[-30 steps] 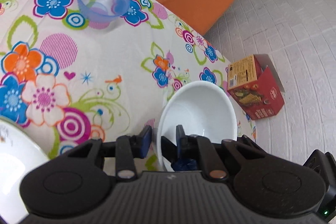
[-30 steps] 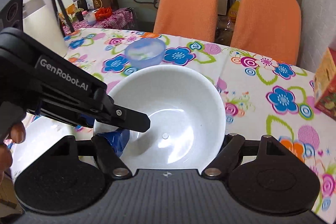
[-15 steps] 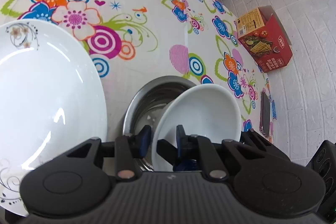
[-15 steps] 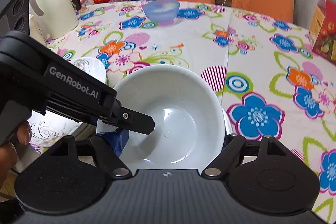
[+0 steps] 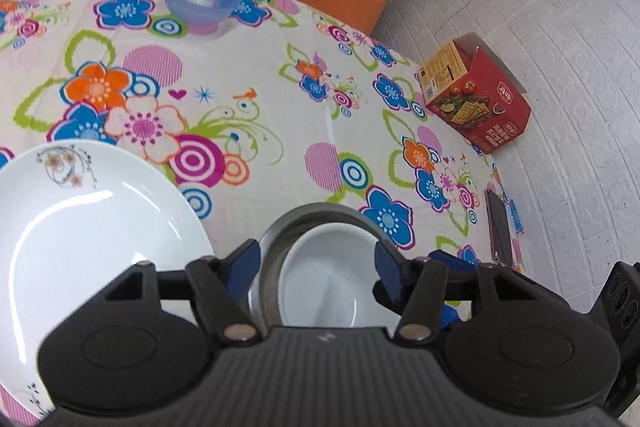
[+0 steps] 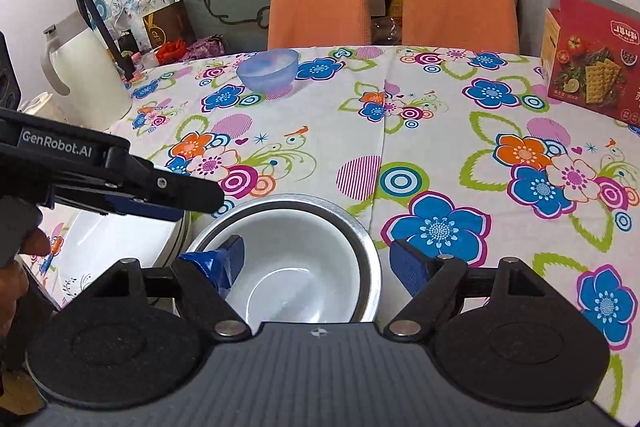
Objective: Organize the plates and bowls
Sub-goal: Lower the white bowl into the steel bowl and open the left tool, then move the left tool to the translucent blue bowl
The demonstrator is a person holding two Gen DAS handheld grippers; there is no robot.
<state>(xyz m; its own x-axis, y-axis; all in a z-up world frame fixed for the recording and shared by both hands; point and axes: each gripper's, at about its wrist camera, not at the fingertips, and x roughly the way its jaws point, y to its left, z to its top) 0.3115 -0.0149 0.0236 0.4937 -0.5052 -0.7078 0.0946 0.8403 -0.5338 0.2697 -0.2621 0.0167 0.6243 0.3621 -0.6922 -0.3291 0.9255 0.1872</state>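
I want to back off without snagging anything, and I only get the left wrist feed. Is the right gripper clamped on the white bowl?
Observer: No. The right gripper is open, jaws wide apart, and the white bowl sits inside the steel bowl.
Operator: Anything out past the plate on the left that I might hit?
Observer: A white kettle stands beyond the plate, at the table's edge.

Left gripper (image 5: pixel 318 269) is held with jaws spread wide; right gripper (image 6: pixel 318 261) likewise spread, nothing gripped by either.
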